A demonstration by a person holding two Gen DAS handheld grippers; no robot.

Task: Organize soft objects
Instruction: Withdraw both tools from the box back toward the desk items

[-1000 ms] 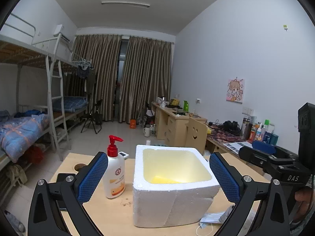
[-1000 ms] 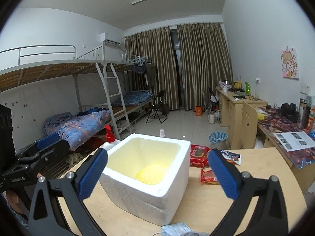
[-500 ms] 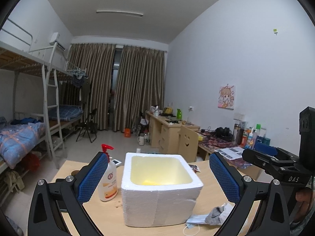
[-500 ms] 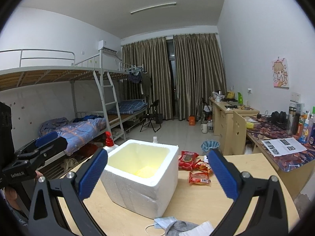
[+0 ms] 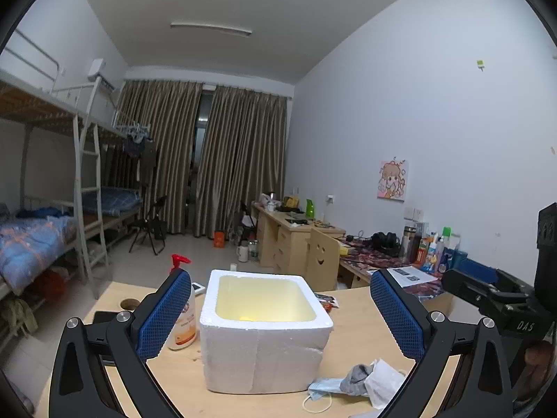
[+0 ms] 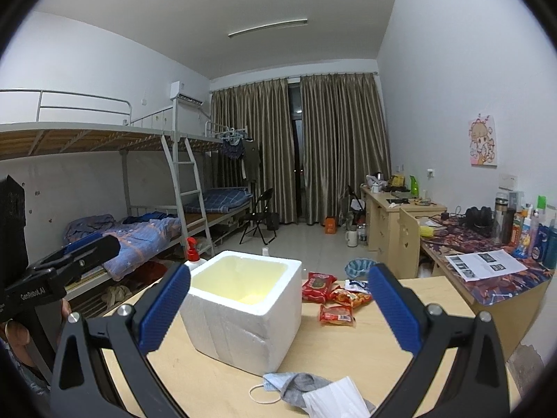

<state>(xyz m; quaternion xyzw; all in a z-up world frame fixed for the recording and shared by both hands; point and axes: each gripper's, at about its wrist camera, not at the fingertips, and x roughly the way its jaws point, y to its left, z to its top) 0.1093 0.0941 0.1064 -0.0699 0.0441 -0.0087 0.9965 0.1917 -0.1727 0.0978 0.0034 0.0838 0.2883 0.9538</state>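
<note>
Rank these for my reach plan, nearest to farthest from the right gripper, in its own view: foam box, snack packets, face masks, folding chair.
1. Face masks, just below.
2. Foam box, ahead-left.
3. Snack packets, past the box, right.
4. Folding chair, far across the floor.

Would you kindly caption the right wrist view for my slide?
Open right gripper faces a foam box on the table, with masks and a sock in front and snack packets beside it.

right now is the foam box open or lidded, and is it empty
Open: the foam box has no lid and its yellowish inside shows. Not quite empty: something yellow lies at the bottom, but what it is cannot be told.
</note>
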